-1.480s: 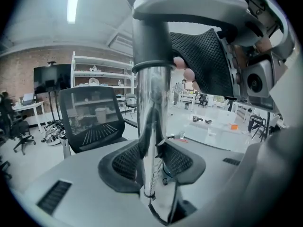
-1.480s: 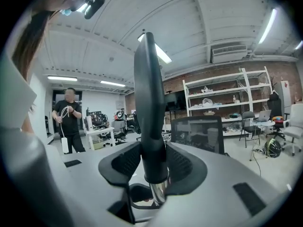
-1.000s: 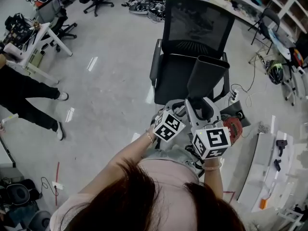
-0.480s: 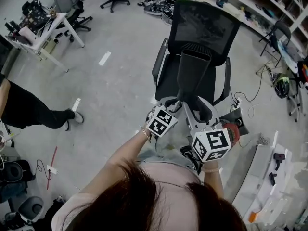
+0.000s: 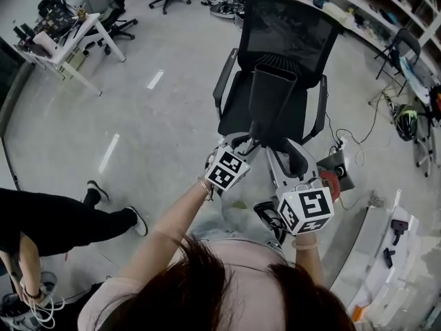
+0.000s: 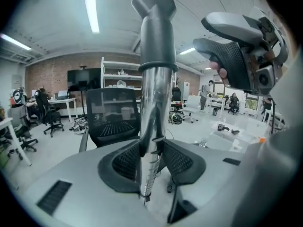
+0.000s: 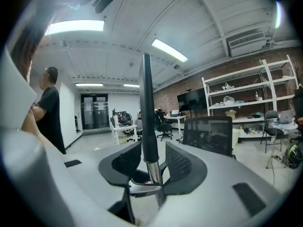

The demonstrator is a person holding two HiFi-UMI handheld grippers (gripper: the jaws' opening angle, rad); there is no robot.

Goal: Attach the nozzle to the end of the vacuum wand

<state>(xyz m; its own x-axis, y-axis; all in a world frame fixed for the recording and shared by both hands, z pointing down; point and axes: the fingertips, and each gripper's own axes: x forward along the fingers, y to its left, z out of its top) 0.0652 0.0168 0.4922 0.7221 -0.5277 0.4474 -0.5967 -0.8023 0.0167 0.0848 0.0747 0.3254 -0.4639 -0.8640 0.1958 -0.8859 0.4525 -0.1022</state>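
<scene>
A dark grey wide-mouthed nozzle [image 5: 271,102] sits on the end of a chrome vacuum wand [image 5: 253,142] and points up toward the head camera. My left gripper [image 5: 242,147] is shut on the wand just below the nozzle. In the left gripper view the wand [image 6: 152,108] runs between the pads up to the nozzle [image 6: 155,27]. My right gripper [image 5: 288,161] stands close on the right. In the right gripper view the chrome wand [image 7: 155,176] stands between its pads, with the nozzle [image 7: 147,108] edge-on above; the right gripper [image 7: 152,167] is shut on it.
A black mesh office chair [image 5: 289,36] stands right behind the nozzle. A person in black [image 5: 62,221] is at the lower left. A white table [image 5: 65,45] stands far left, a white bench [image 5: 375,250] with small tools at the right, and a red device [image 5: 335,183] by the chair.
Nozzle and wand have swung left and stand more upright, both grippers moving with them. The person in black has walked into the lower left.
</scene>
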